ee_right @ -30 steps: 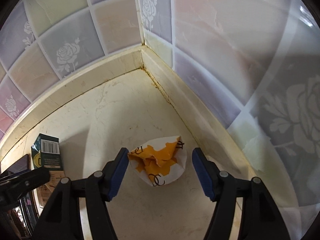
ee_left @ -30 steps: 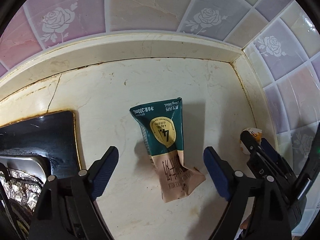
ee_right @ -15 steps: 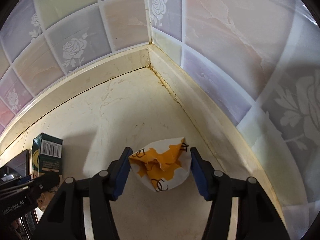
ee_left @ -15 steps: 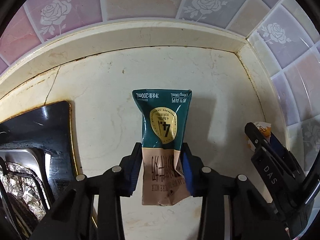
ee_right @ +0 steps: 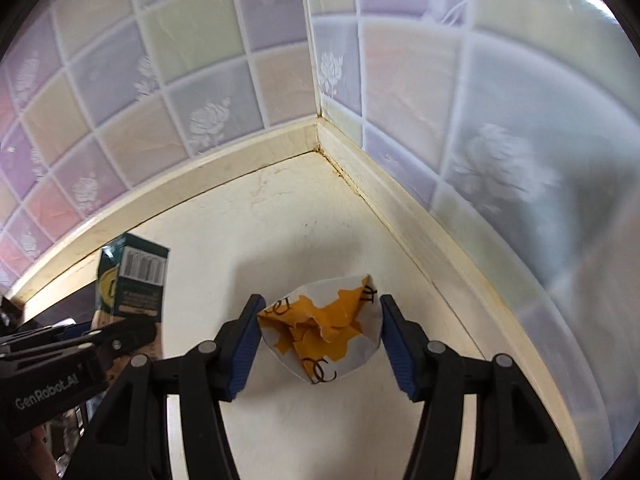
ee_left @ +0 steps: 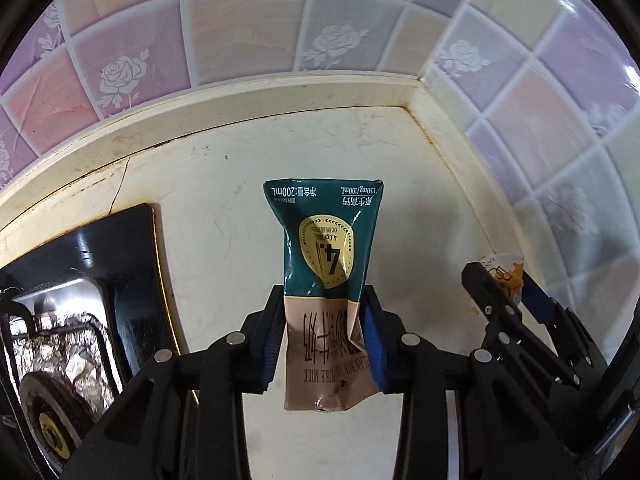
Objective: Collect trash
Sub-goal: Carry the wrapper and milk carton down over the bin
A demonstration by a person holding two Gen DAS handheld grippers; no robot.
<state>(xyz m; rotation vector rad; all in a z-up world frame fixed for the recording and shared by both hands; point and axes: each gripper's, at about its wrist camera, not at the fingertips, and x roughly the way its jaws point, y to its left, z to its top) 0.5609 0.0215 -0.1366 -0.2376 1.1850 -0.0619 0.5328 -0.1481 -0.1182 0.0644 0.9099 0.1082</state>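
Note:
A crushed green and tan milk carton (ee_left: 325, 216) hangs above the cream countertop (ee_left: 208, 208), and my left gripper (ee_left: 323, 295) is shut on its tan lower half. The same carton (ee_right: 134, 276) shows at the left of the right wrist view, with the left gripper's fingers (ee_right: 120, 338) below it. A crumpled white and orange paper cup (ee_right: 320, 330) sits between the blue pads of my right gripper (ee_right: 321, 307), which is shut on it near the wall corner. In the left wrist view the right gripper (ee_left: 500, 278) and the cup (ee_left: 505, 261) appear at the right edge.
A black glass hob (ee_left: 132, 264) with a foil-lined burner (ee_left: 68, 344) lies to the left. Rose-patterned tiled walls (ee_right: 224, 80) meet in a corner (ee_right: 320, 136) behind a raised cream ledge (ee_left: 240, 108). A crack (ee_left: 120, 184) runs across the counter near the hob.
Both grippers went from open around their items to shut on them. The carton and the cup have since risen off the counter with the grippers.

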